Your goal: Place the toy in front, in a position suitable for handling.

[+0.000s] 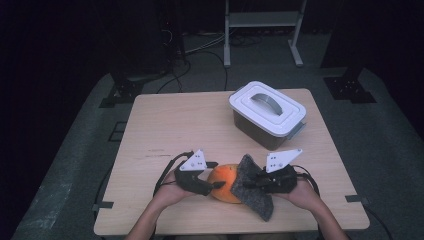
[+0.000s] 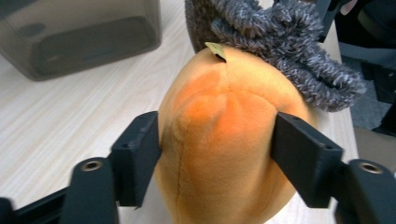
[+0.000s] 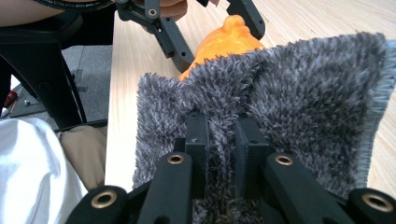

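Two tools at work near the front edge of the desk (image 1: 165, 120): left tool (image 1: 216, 185) clamped across an orange plush fruit (image 1: 226, 183), its jaws pressing into the soft sides, as seen along the left gripper view (image 2: 219, 154); right tool (image 1: 252, 183) pinched shut on a fold of a grey shaggy cloth (image 1: 255, 187), the pile bunched between the two jaws in the right gripper view (image 3: 219, 135). Cloth draped against the far side of the plush fruit and touching it, hanging down toward the desk edge on the right. Likely a wiping or rubbing of the fruit with the cloth. White-lidded storage box (image 1: 267, 114) with a grey handle well apart, toward the back right, lid on. Several ways to go wrong from here, by judgement: plush squeezing out of the left grip under a sideways push from the cloth, the surface being soft and rounded; cloth slipping from the thin pinch on a hard pull, since only a small fold sits between the jaws; loose lower corner of the cloth trailing near the desk edge and snagging; both things close to the front edge, so a slip likely means a drop to the floor.
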Demonstrator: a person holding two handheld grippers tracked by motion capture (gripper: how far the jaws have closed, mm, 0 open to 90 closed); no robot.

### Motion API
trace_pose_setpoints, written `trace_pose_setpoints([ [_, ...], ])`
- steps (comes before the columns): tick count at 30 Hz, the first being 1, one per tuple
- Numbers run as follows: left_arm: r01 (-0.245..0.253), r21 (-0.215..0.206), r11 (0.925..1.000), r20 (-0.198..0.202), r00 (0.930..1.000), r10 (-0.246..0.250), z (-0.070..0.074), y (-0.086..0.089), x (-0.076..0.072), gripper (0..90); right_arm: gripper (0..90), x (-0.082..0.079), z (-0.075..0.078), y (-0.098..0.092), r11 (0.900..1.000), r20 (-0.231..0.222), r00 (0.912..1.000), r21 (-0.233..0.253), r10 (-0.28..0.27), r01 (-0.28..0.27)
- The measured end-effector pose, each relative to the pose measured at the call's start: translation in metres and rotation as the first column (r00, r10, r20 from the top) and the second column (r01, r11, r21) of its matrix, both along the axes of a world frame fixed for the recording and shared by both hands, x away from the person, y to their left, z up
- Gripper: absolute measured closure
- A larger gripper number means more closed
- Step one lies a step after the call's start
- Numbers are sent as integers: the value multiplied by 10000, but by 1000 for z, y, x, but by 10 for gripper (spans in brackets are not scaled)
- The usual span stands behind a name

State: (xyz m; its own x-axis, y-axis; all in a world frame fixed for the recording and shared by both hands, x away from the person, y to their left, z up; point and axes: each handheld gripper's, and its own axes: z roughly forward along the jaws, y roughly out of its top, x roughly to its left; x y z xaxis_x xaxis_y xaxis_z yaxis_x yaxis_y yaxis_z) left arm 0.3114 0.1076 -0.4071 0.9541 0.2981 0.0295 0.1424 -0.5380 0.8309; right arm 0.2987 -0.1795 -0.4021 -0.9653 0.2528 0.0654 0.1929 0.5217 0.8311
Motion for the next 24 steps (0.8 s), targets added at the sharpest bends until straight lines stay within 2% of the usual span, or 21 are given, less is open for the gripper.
trace_pose_setpoints([
  [2,50,-11,10000,25,10000,-50,0,-1,-1,315,771,0,2,0,10000,116,9999,-7,-89,89],
  [4,186,-113,9998,37,9998,-186,0,-2,-1,315,772,0,4,-2,9996,239,9996,222,-177,172],
  [6,459,-237,9987,81,9989,-457,-2,-5,-3,316,773,3,9,-4,9948,169,9997,1011,-173,155],
  [7,546,-237,9982,143,9984,-543,-3,-7,-4,318,773,3,11,-3,9931,246,9995,1161,-199,170],
  [9,639,-159,9978,243,9977,-635,-3,-9,-6,328,773,4,13,0,9935,464,9984,1107,-317,264],
  [11,682,-133,9976,283,9973,-678,-3,-8,-6,335,773,5,10,1,9946,454,9985,1004,-310,263],
  [17,562,-229,9982,241,9982,-557,-4,-5,-4,350,772,10,4,-10,9960,556,9954,489,-780,753],
  [21,472,-300,9984,124,9988,-468,-4,-5,-3,344,771,13,-2,-15,9952,346,9954,423,-898,883],
  [24,402,-251,9989,81,9992,-401,-1,-6,-4,295,769,13,-3,-14,9953,346,9952,370,-912,899],
])
